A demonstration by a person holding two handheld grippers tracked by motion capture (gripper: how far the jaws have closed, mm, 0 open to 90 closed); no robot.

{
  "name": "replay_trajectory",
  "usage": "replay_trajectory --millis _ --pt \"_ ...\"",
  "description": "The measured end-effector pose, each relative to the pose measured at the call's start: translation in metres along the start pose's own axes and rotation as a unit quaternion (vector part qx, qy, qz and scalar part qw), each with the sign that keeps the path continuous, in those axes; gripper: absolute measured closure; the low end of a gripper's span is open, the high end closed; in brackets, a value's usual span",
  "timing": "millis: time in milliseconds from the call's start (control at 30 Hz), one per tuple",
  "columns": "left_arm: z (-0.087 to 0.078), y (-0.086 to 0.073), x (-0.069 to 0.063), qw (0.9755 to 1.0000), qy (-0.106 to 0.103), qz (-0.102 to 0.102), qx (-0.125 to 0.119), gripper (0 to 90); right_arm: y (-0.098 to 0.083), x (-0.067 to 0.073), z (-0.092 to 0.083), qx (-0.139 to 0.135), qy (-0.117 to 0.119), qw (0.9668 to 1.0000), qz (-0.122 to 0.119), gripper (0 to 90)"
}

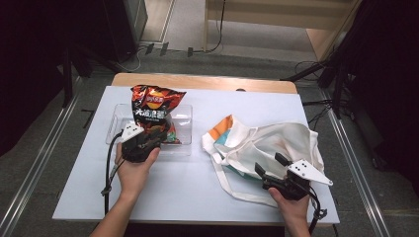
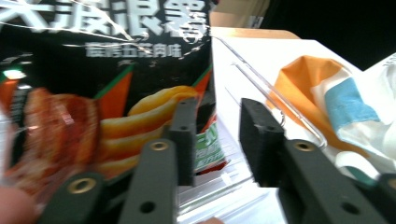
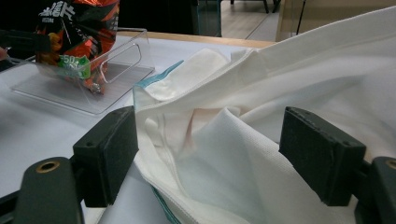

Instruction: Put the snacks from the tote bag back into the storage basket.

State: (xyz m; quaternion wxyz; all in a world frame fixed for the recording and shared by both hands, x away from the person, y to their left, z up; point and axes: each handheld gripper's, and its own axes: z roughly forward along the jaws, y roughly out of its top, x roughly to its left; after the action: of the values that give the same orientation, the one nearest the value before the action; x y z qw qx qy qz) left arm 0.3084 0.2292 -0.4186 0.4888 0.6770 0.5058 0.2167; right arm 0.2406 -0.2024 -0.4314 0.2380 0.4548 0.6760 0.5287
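Inspection, my left gripper (image 1: 148, 139): jaws stand apart, one pressed flat against the front of the chip bag (image 1: 155, 112), the other off its edge in open air. I cannot tell that anything is truly pinched. The bag stands upright in the clear tray (image 1: 184, 127) at the table's (image 1: 74, 187) left.

My right gripper (image 1: 269, 167): jaws spread wide, straddling a fold of the white tote bag (image 1: 276, 143), not closed on it. The tote lies crumpled at the table's right, well apart from the tray.

Risks, as I judge them: the slick, air-filled packet may slip or topple if lifted on so poor a purchase. A hard squeeze could crush the contents. The tote's mouth is collapsed, so insertion may snag.
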Motion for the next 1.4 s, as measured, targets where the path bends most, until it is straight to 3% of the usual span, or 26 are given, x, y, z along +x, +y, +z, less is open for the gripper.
replay_trajectory --millis 67,333,567,900,1100,1400 --pt "-0.006 -0.002 0.001 1.0000 0.001 0.002 -0.009 53.8 0.000 0.000 0.000 -0.001 0.000 1.0000 0.000 19.8" --pt "-0.027 -0.005 0.002 0.9989 -0.032 0.019 -0.029 25.3 0.000 -0.002 -0.001 -0.004 -0.002 1.0000 0.000 19.6" --pt "-0.039 -0.011 0.002 0.9988 -0.031 0.028 -0.024 0.7 0.000 -0.004 -0.002 -0.005 -0.004 1.0000 -0.002 19.4" --pt "-0.063 -0.023 0.015 0.9984 -0.034 0.025 -0.039 0.0 -0.002 -0.009 -0.007 -0.006 -0.008 0.9999 -0.002 19.3" --pt "-0.076 -0.032 0.024 0.9988 -0.015 0.034 -0.032 0.0 -0.003 -0.012 -0.012 -0.008 -0.010 0.9999 -0.003 18.9" --pt "-0.095 -0.043 0.040 0.9992 -0.003 0.026 -0.030 0.0 -0.007 -0.015 -0.021 -0.008 -0.017 0.9998 -0.007 18.8"
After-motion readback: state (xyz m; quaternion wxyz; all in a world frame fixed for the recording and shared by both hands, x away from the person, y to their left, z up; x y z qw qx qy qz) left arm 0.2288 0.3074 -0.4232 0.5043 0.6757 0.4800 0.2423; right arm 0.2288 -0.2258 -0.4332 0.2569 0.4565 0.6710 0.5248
